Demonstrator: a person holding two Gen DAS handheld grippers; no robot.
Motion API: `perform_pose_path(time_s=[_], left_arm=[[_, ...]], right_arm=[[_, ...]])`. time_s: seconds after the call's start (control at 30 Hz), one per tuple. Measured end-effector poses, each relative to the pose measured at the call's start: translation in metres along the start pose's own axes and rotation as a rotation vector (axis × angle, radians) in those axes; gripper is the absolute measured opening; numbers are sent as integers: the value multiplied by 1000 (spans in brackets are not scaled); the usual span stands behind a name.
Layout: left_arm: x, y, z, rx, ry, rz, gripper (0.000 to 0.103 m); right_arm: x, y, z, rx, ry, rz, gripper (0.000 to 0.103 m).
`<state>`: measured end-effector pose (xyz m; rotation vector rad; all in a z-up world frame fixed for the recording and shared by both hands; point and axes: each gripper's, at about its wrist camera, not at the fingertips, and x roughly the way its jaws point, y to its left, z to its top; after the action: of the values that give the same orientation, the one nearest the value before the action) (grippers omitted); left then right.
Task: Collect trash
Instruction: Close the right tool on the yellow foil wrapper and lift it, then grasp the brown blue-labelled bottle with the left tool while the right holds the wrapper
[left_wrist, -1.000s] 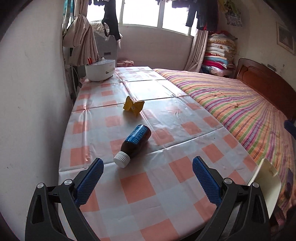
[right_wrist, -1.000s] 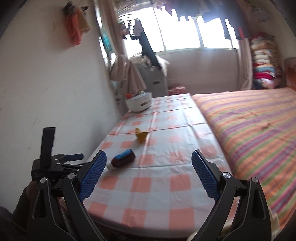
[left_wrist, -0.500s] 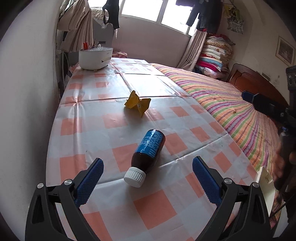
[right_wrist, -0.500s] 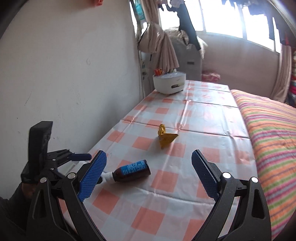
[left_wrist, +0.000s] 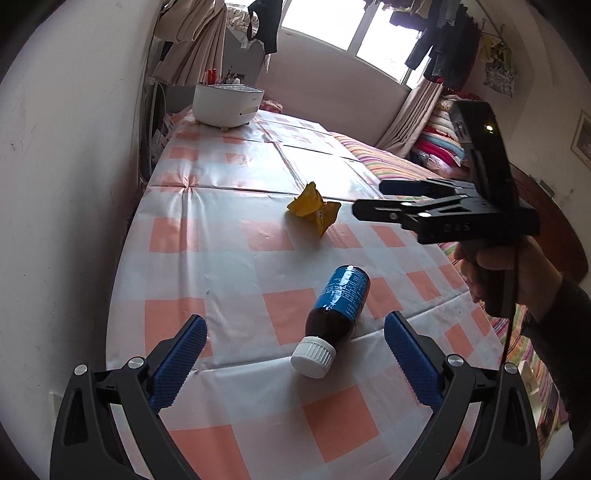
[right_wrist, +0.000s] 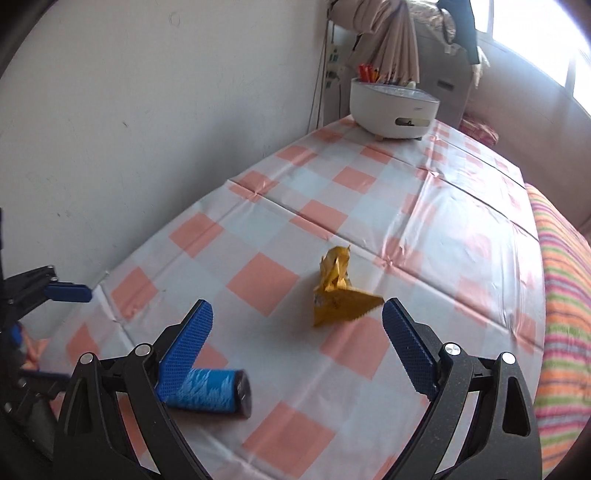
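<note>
A dark brown bottle (left_wrist: 338, 304) with a blue label and white cap lies on its side on the checked tablecloth (left_wrist: 221, 229). My left gripper (left_wrist: 295, 350) is open, its blue pads on either side of the cap end, a little short of it. A crumpled yellow wrapper (left_wrist: 314, 208) lies farther back. In the right wrist view the yellow wrapper (right_wrist: 338, 291) sits just ahead of my open right gripper (right_wrist: 295, 345), and the bottle (right_wrist: 210, 391) lies partly behind the left finger. The right gripper (left_wrist: 384, 201), held by a hand (left_wrist: 506, 273), hovers right of the wrapper.
A white round appliance (left_wrist: 228, 105) stands at the table's far end, near the wall (left_wrist: 74, 147) along the left side. A bed with a striped cover (right_wrist: 565, 295) runs along the table's right edge. Clothes hang by the window.
Both grippers have moved forward over the table. The left has closed in on the bottle, the right on the yellow wrapper. The right gripper and hand now show large in the left wrist view.
</note>
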<state>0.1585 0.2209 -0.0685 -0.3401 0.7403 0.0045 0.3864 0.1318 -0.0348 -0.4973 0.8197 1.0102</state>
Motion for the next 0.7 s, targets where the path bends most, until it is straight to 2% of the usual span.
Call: perform_pose_path(time_s=[0.13,0.23,0.3,0.33,0.37,0.4,0.5,0.6,0.7], left_arm=[[3,0,1,4,6,14,94],[4,0,0,-5,14,4,94],[6,-2,0,2,22,3,94],[6,-3,0,9,25,5,94],[6,-3,-1,12,26,8,94],[7,-3,-1,16,28,9,94],[7,-3,-2,13,32,6,94],[8,-2,-2,8,40,8,94],[12,-1,-3,10,57,12,94]], right_arm=[[32,-4,18,-36,76,-19,88],[54,-6,19,-48,129,-26,79],[70,-9,16,-54,175,-33,67],[78,-10,14,-58,200,-40,65],[80,-11,14,-59,211,-43,56],[83,-12,11,-56,235,-39,38],[85,-18,6,-25,270,-55,34],[70,-22,-4,5,228,-71,31],[30,-23,-14,56,141,-69,31]])
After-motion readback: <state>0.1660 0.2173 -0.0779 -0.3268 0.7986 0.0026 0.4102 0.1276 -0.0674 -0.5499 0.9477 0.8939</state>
